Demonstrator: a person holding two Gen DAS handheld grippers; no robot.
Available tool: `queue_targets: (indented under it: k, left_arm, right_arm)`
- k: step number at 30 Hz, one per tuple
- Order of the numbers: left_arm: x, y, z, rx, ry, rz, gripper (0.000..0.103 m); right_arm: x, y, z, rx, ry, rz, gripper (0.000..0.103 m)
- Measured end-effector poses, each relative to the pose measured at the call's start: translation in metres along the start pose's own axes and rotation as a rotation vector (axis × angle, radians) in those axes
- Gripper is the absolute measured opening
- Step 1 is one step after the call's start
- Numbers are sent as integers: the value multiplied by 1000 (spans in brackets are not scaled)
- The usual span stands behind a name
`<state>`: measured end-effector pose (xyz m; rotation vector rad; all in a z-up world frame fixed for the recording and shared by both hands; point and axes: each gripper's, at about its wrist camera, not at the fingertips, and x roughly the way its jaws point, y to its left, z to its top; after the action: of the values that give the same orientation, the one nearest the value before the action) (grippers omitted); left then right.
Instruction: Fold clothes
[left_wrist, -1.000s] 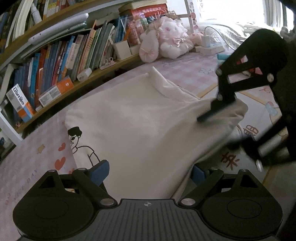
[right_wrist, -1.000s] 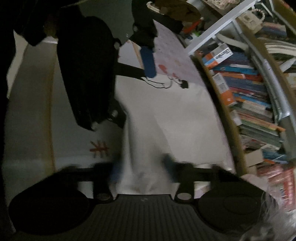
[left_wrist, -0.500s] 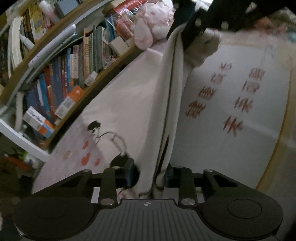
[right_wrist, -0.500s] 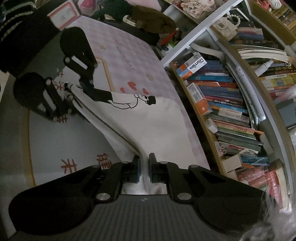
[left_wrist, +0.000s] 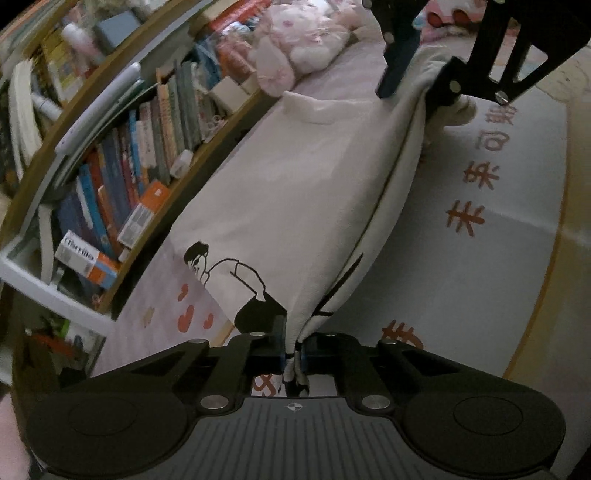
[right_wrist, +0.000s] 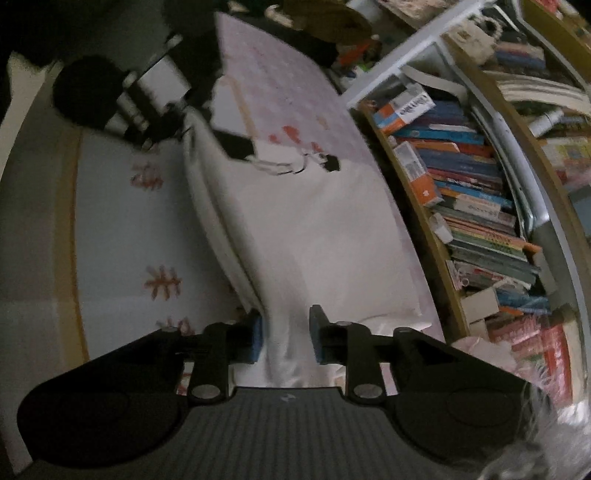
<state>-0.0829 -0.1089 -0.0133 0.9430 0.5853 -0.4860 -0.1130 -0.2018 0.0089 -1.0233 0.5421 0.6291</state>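
A white T-shirt (left_wrist: 295, 177) with a black cartoon figure lies along the bed, its near edge lifted into a ridge between the two grippers. My left gripper (left_wrist: 293, 350) is shut on the hem corner by the drawing; it also shows blurred at the far end in the right wrist view (right_wrist: 177, 118). My right gripper (right_wrist: 286, 338) is at the other end of that edge, jaws opening. The shirt (right_wrist: 314, 229) runs between its blue pads, which stand apart and do not press it. From the left wrist view the right gripper (left_wrist: 417, 85) is at the top right.
A crowded bookshelf (left_wrist: 122, 177) runs along the far side of the shirt, seen again on the right (right_wrist: 461, 192). A pink plush toy (left_wrist: 303, 40) sits past the collar. A pale mat with red characters (left_wrist: 480, 229) lies on the near side.
My left gripper went from wide open to shut on the shirt's hem corner and rolled over. The right gripper's jaws, shut on the cloth half a second ago, have parted.
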Motion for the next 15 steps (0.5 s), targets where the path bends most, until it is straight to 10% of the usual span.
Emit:
queue_targets:
  k: [15]
  left_arm:
    - [-33, -3, -16, 62, -79, -162, 5]
  right_arm:
    - [-21, 31, 2, 56, 100, -3, 7]
